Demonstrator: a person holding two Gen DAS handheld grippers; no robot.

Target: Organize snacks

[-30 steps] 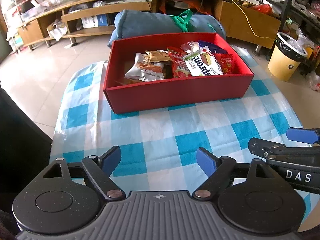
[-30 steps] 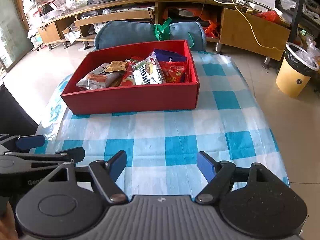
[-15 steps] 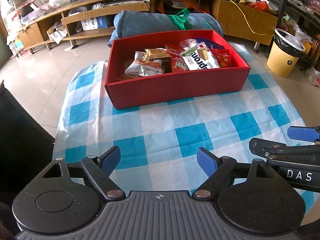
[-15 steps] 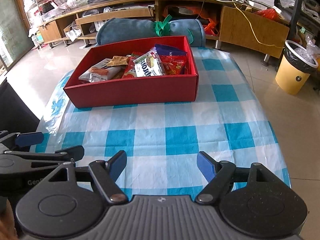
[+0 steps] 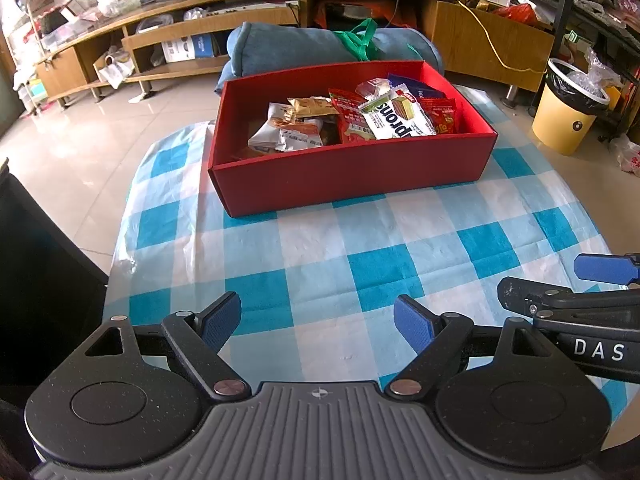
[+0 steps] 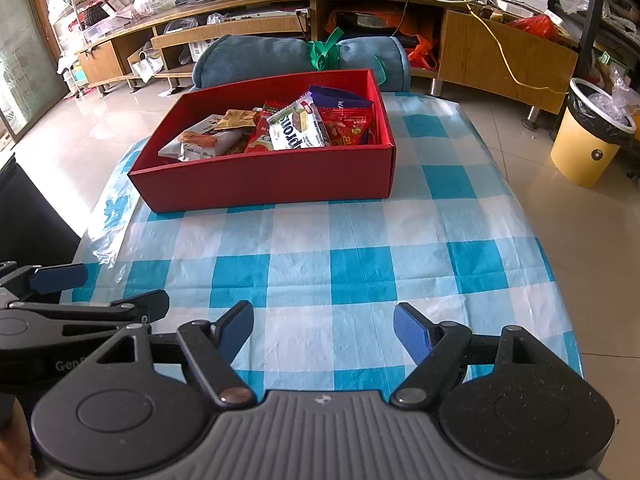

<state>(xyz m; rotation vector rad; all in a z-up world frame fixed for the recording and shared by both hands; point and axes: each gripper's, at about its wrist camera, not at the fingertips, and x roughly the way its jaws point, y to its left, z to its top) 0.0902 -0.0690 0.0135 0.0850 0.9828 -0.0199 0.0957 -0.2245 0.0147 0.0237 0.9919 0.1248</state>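
Note:
A red box [image 5: 352, 176] stands at the far end of the blue-checked tablecloth [image 5: 360, 264]; it also shows in the right wrist view [image 6: 264, 180]. Several snack packets lie inside it, among them a white wafer pack [image 5: 400, 116] [image 6: 296, 128], red packets [image 6: 348, 128] and a silver packet [image 5: 284, 132]. My left gripper [image 5: 318, 320] is open and empty, low over the near end of the table. My right gripper [image 6: 324, 328] is open and empty beside it, and its side shows in the left wrist view [image 5: 568, 300].
A rolled blue cushion [image 5: 320, 48] lies behind the box. A long wooden TV cabinet [image 6: 280, 12] runs along the back. A yellow waste bin [image 5: 568, 112] stands on the floor at the right. A dark object [image 5: 36, 248] is at the table's left edge.
Both grippers have pulled back from the box and risen a little, so the box looks smaller and farther. Both stay open and empty.

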